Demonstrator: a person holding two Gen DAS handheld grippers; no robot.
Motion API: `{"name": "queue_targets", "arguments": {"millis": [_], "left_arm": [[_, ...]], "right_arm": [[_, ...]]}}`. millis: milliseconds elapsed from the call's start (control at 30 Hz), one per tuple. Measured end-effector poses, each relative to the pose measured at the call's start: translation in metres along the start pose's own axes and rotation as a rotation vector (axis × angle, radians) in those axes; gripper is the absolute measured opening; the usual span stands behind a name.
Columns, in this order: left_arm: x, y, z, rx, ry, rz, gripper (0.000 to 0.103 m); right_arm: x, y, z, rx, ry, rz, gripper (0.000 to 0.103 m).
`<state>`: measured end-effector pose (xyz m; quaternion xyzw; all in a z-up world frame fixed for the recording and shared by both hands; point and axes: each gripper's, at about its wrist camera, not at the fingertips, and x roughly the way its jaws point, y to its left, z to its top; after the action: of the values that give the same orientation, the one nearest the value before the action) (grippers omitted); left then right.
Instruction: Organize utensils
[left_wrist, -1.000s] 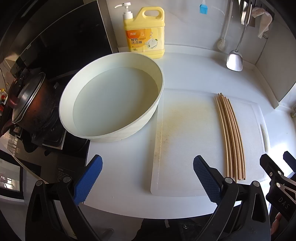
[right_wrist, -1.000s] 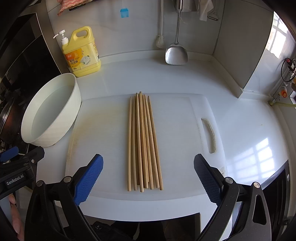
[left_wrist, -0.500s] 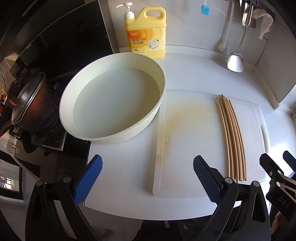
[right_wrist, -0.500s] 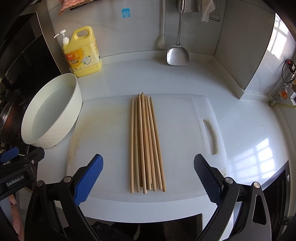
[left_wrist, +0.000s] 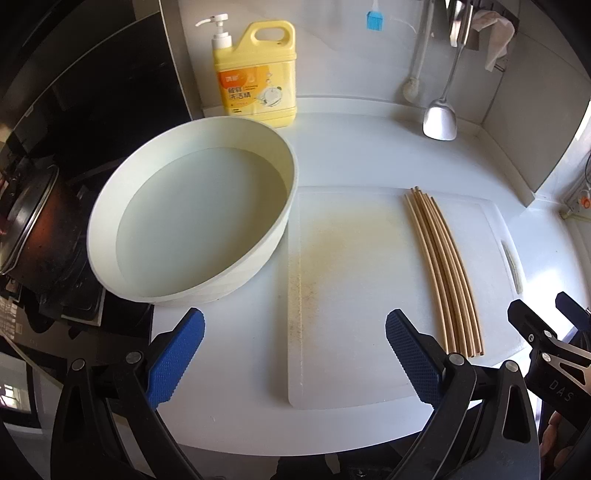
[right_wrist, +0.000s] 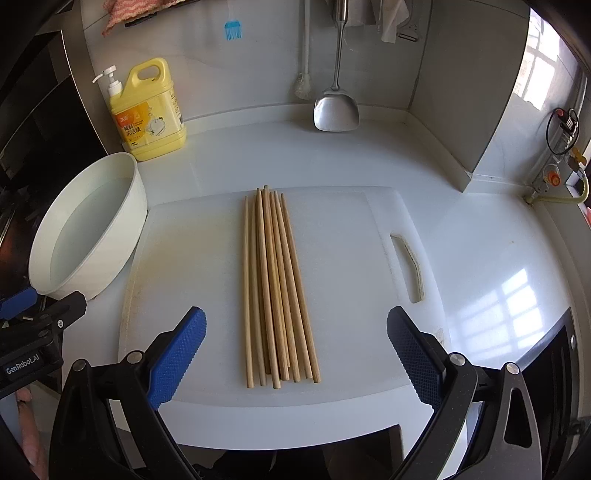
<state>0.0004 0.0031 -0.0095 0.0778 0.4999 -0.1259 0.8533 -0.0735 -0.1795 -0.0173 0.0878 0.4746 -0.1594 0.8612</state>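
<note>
Several wooden chopsticks (right_wrist: 275, 288) lie side by side in a loose bundle on a white cutting board (right_wrist: 192, 258). In the left wrist view the chopsticks (left_wrist: 443, 269) lie on the right part of the board (left_wrist: 351, 280). My right gripper (right_wrist: 295, 358) is open and empty, held above the board's near edge with the chopstick ends between its blue pads. My left gripper (left_wrist: 295, 358) is open and empty over the board's left near corner, left of the chopsticks.
A white basin of water (left_wrist: 192, 225) stands left of the board, also in the right wrist view (right_wrist: 88, 225). A yellow detergent bottle (right_wrist: 149, 110) and a hanging metal spatula (right_wrist: 336, 107) are at the back wall. A stove with a pot (left_wrist: 26, 221) is far left.
Both grippers have drifted slightly; the left view has shifted a little to the right, so the basin and board sit further right in it. Nothing on the counter has moved.
</note>
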Motion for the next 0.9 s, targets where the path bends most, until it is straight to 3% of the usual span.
{"name": "queue_targets", "arguments": {"millis": [333,900], "left_arm": [[0.013,-0.027,-0.001,0.033,-0.059,-0.094,0.097],[0.043,-0.063,-0.03,-0.058,-0.13,-0.017,0.097]], "right_arm": [[0.009,-0.043,-0.015,0.029,-0.049,-0.057,0.094],[0.083,-0.069,-0.013,-0.071,-0.084,0.084,0.094]]}}
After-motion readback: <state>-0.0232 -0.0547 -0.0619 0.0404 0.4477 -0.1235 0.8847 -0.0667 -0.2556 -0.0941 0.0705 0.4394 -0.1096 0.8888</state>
